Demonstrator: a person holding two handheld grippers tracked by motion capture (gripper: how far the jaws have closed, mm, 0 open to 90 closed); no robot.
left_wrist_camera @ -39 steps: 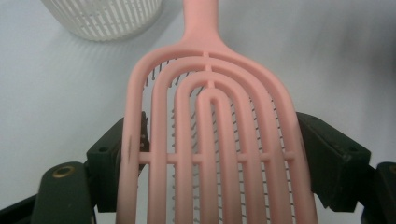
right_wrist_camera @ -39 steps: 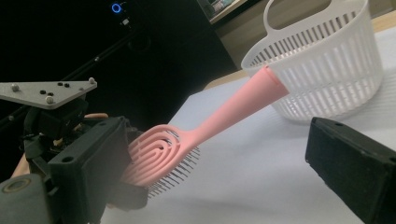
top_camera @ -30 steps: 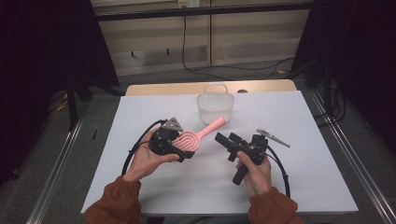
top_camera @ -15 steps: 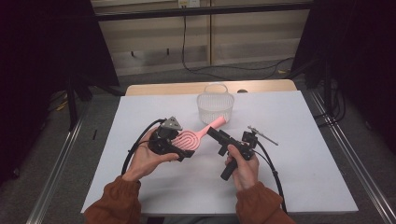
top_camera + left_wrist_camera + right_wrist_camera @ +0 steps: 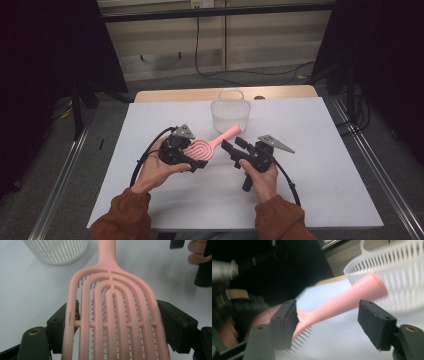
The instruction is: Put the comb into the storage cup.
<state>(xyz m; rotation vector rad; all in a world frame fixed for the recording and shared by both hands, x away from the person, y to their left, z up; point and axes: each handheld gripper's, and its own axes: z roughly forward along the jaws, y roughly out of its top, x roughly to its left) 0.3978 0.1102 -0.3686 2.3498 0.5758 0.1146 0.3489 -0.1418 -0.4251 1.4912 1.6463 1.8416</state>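
Observation:
A pink vented hairbrush [image 5: 205, 148] is held just above the white table [image 5: 320, 175]. My left gripper [image 5: 192, 157] is shut on its head. In the left gripper view the two black jaws press the sides of the brush head [image 5: 112, 315], and the handle points away toward the basket. My right gripper [image 5: 231, 146] is open, close to the right of the brush handle. In the right gripper view the jaws stand wide apart, and the pink handle [image 5: 347, 300] runs across the gap between them; the picture is blurred.
A white slatted plastic basket [image 5: 230, 114] with a handle stands just beyond the brush at the table's far middle; its wall [image 5: 397, 272] is close behind the handle tip. Black cables trail from both grippers toward the front edge.
My right gripper has moved left and forward, from well right of the brush up to its handle. The left gripper and brush have stayed still.

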